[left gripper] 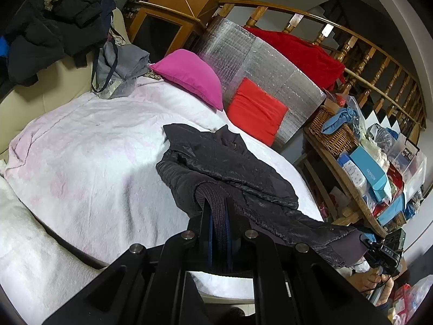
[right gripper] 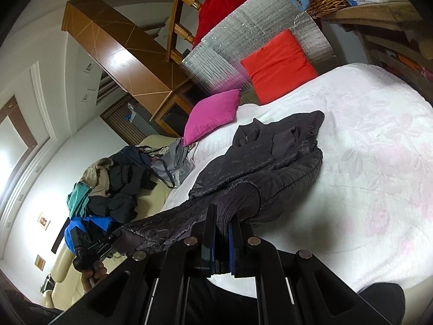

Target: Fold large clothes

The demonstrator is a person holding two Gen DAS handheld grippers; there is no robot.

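1. The dark grey padded jacket [left gripper: 230, 168] lies on the bed [left gripper: 89, 146], which is covered by a white blanket with a faint pink floral pattern.
2. In the left wrist view, the jacket's long axis runs from its collar end at upper left, near the middle of the bed, down to lower right toward the bed's near edge.
3. The collar end points toward the magenta cushion [left gripper: 189, 77] and the red cushion [left gripper: 257, 109], which stand at the far side of the bed against a silver quilted panel [left gripper: 259, 59]. The jacket is apart from both cushions.
4. The left gripper [left gripper: 217, 216] has its fingers clamped on a ribbed knit band of the jacket; the ribbed fabric stands upright between the two fingers.
5. The right gripper [right gripper: 224, 233] has its fingers clamped on a second ribbed knit section of the jacket, which fills the narrow gap between them.
6. The jacket fabric between the two grips hangs raised off the blanket; the rest of the body is bunched and rests on the bed.
7. In the right wrist view, the left gripper is visible at lower left, held by a hand [right gripper: 92, 273].
8. A pile of dark clothes [right gripper: 119, 187] lies on a cream sofa [right gripper: 154, 192] beside the bed, well apart from the jacket.
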